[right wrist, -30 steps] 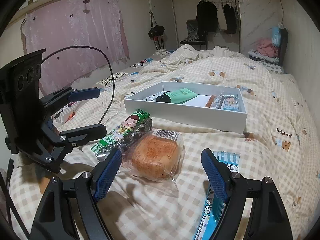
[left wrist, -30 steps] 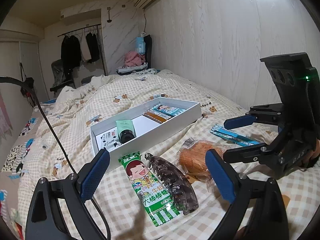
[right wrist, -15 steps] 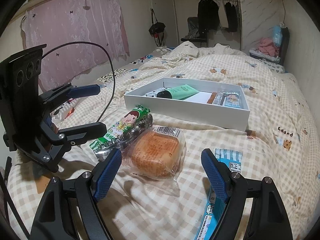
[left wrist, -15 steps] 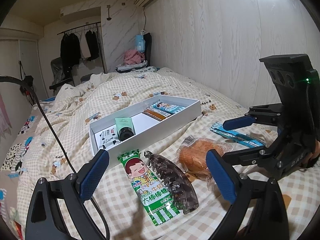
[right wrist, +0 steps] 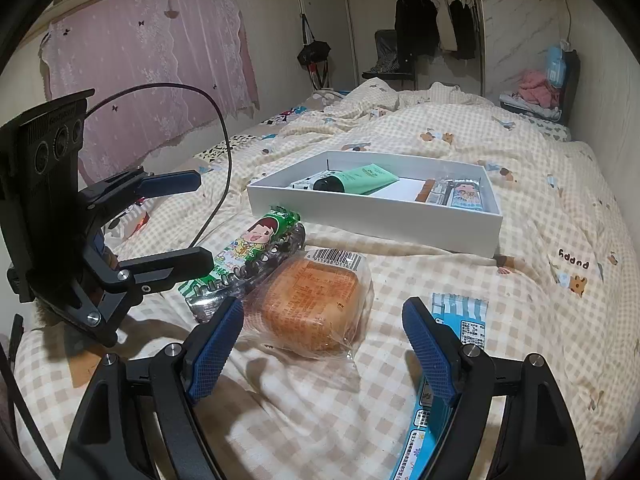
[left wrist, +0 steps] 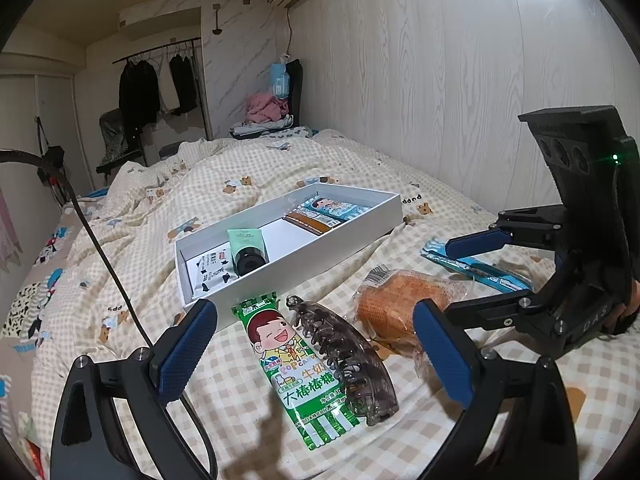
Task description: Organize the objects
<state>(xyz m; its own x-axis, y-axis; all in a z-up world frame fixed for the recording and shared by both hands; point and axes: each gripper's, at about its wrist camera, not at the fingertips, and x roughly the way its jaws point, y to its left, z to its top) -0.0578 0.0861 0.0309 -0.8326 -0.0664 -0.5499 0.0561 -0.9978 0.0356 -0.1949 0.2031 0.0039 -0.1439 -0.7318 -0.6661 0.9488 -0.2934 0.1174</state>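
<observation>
Bed [left wrist: 360,168]: one box [left wrist: 304,256], four loose items.

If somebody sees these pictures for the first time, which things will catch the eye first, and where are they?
The white box lies open mid-bed, with a green tube and snack packets inside. In front of it lie a green candy packet, a dark hair claw overlapping its right edge, and wrapped bread. Both the left gripper and right gripper hover open over these, empty.
</observation>
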